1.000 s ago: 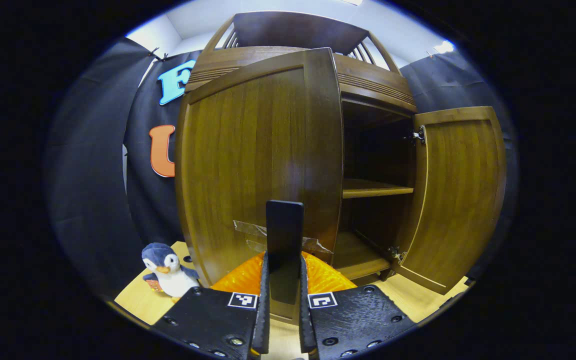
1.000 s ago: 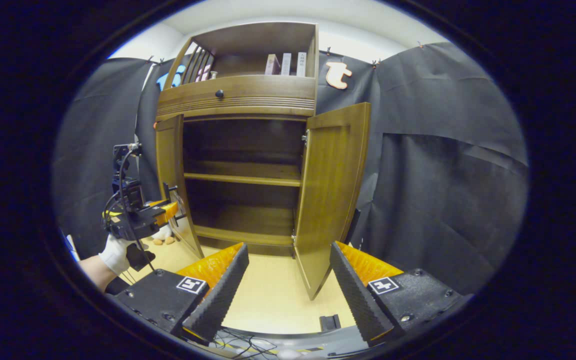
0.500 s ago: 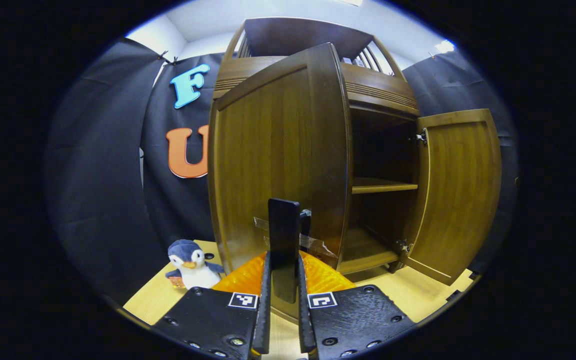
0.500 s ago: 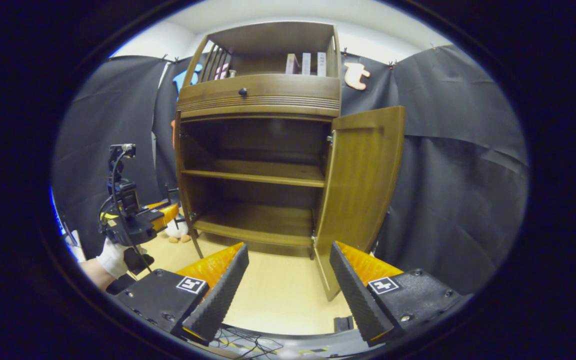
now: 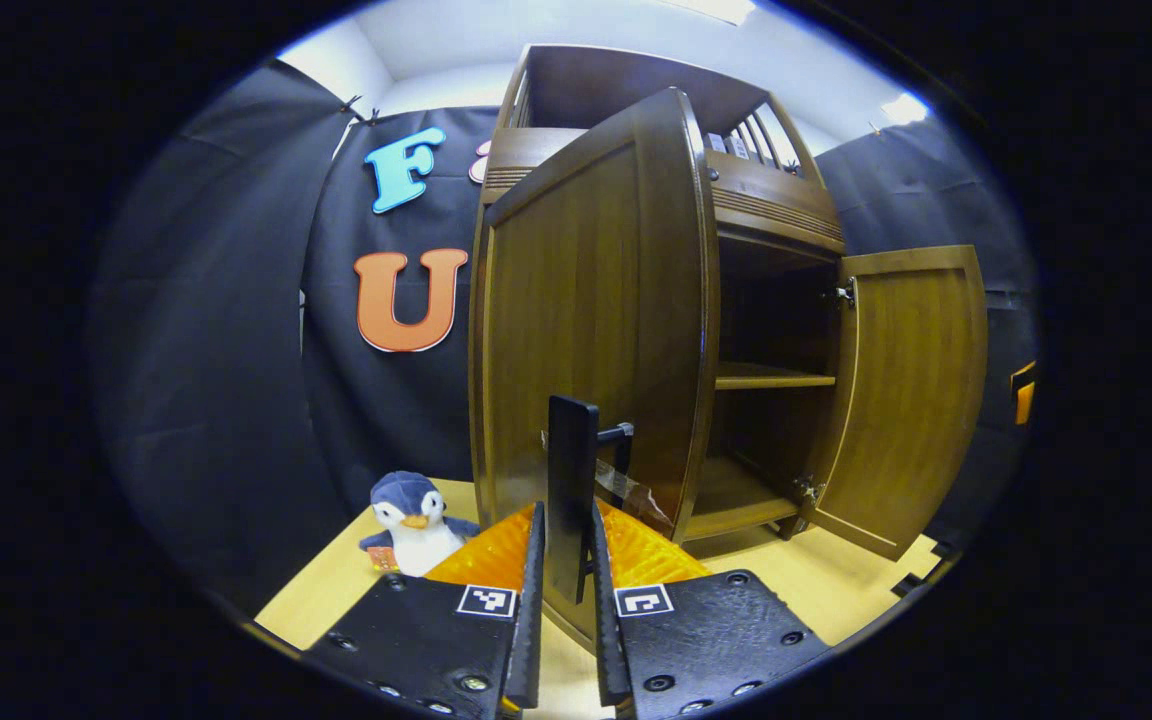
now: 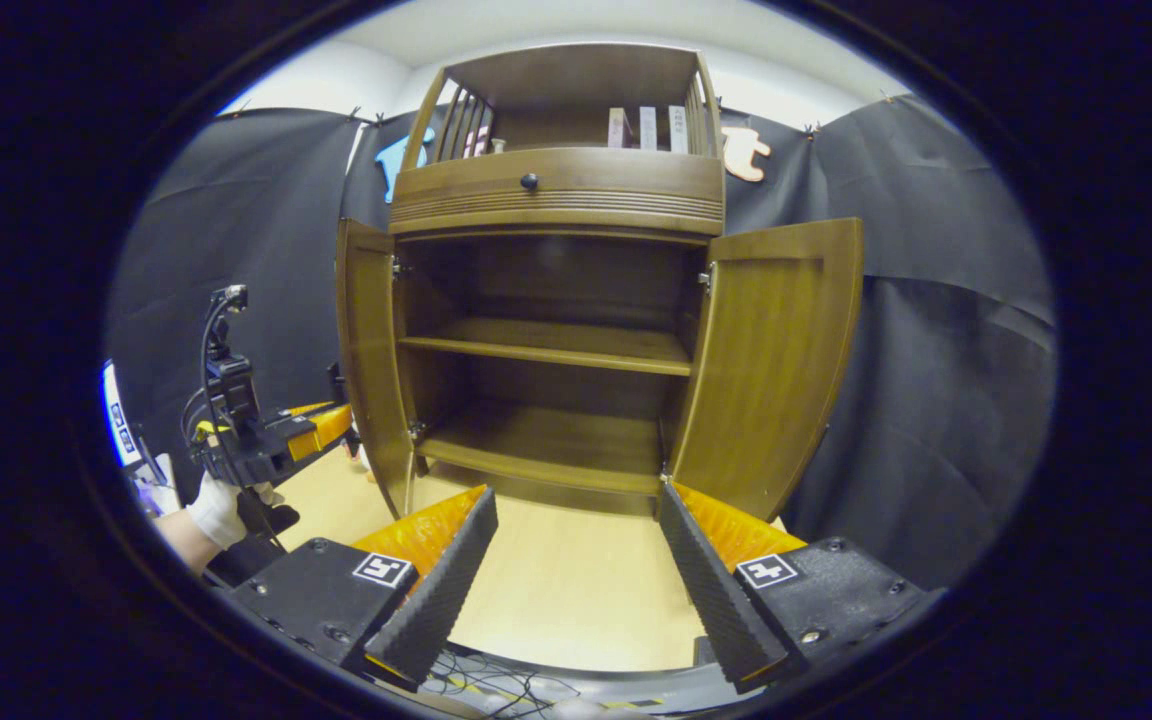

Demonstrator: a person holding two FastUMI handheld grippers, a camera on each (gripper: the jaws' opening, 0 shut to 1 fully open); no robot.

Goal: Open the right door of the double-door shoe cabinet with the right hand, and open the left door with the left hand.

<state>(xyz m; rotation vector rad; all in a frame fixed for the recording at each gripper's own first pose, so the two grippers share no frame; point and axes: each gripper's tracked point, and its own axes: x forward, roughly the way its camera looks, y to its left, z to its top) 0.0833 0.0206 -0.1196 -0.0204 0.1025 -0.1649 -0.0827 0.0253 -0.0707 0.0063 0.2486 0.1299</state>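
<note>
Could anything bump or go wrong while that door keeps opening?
The left gripper is clamped on the left door's handle; if the door swings wider, its lower edge could knock the toy penguin sitting on the floor beside it. The pull could also slip off the thin handle.

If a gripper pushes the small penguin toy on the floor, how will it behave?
The penguin toy looks like soft plush, so it would probably dent rather than resist. It seems light and sits upright on the smooth wooden floor, so a push would likely tip or slide it.

Bright overhead light, sharp focus, strong fisheye bending at edges, cabinet interior shadowed.
</note>
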